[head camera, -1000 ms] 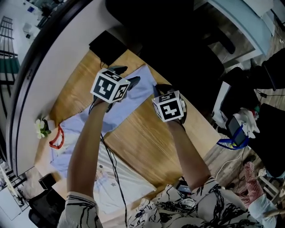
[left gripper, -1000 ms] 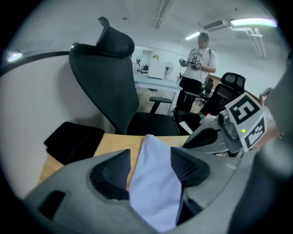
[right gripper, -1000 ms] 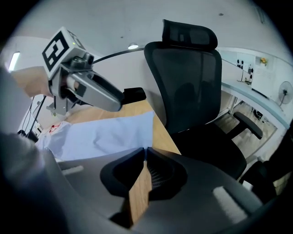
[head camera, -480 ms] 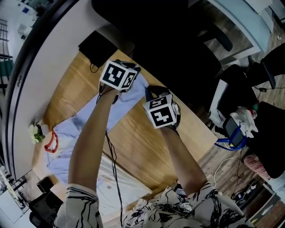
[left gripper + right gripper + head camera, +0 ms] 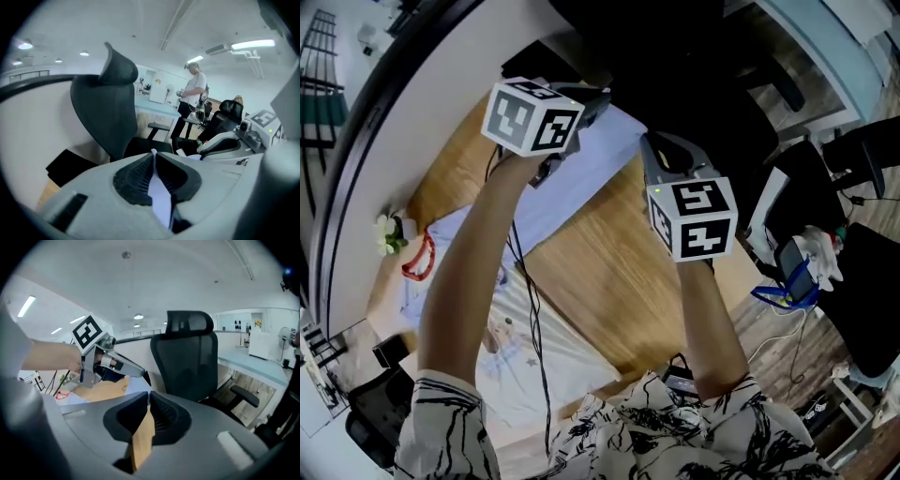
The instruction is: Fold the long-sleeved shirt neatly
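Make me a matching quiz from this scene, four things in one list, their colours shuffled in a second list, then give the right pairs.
Things:
1. shirt
2. table
3. office chair
4. flowers

Colours:
A. black
B. white
C. light blue
D. wood brown

Pairs: 1-C, 2-D, 3-A, 4-B
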Tool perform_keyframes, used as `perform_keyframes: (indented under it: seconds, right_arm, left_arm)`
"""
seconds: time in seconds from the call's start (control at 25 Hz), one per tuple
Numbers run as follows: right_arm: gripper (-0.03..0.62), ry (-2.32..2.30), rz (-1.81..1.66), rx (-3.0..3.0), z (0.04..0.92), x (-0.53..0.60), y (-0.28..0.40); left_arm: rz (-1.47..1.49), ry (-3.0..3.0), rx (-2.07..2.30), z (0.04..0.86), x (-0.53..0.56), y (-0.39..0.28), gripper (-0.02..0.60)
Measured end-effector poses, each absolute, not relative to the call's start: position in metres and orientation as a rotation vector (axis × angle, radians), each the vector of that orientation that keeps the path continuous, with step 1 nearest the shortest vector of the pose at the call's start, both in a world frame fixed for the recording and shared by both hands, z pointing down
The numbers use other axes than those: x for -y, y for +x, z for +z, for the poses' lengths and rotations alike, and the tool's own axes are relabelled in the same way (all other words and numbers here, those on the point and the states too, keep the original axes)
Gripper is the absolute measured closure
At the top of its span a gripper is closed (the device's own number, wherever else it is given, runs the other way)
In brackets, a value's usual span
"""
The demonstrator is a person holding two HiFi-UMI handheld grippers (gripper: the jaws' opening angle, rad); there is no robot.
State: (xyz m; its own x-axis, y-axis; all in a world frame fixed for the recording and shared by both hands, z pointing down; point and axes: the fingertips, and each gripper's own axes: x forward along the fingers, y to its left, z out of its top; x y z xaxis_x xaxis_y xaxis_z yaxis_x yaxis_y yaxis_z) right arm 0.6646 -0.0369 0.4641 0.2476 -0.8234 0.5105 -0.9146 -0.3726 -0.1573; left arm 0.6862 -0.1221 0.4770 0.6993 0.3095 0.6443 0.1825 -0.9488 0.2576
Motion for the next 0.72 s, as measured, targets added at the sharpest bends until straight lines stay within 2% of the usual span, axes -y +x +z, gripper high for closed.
perform_keyframes:
  seconds: [0.16, 0.32, 0.72]
  right_arm:
    - [0.565, 2.34, 0.653, 1.767, 0.382, 0.049, 0.634]
    - [0.565, 2.272, 0.543, 1.913, 0.323, 0.066, 0.576]
    - [0.568, 2.038, 0.329, 2.189, 0.24, 0.113, 0.358]
  left_arm:
    - [0.935, 2.826, -0.377, 0.386, 0.131, 0.657, 0.555]
    - [0.852, 2.903, -0.285, 0.324, 0.152, 0.596, 0.555]
    - [0.686, 2.924, -0.051, 0.25, 0.204, 0.363, 0.555]
